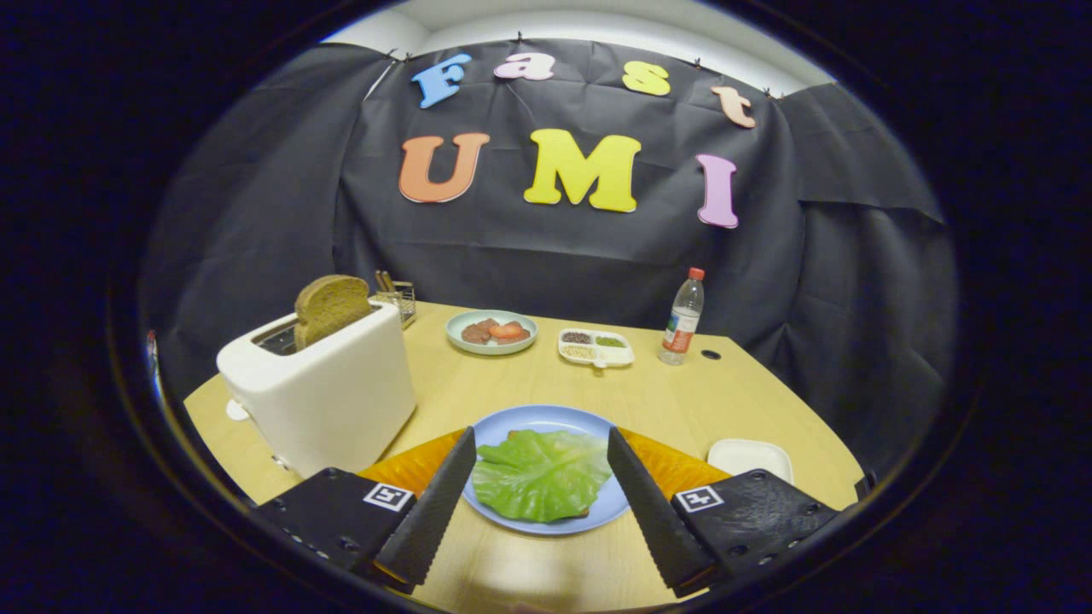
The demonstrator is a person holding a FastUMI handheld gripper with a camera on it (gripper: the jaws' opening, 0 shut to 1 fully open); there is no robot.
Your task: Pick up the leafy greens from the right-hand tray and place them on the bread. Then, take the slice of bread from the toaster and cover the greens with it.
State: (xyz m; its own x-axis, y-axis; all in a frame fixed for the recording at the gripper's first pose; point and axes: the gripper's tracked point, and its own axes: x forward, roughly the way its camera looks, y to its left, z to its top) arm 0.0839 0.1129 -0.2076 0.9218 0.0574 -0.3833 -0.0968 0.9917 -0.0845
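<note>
Bench (682,401) carries all. Toaster (320,396) at 10 o'clock from gripper (539,456), bread slice (328,307) upright in slot. Blue plate (529,426) between fingers, leafy greens (542,473) lying on it over bread, edge barely visible. White tray (751,456) at 2 o'clock. Gripper released, fingers spread wide, grasping nothing.
</note>
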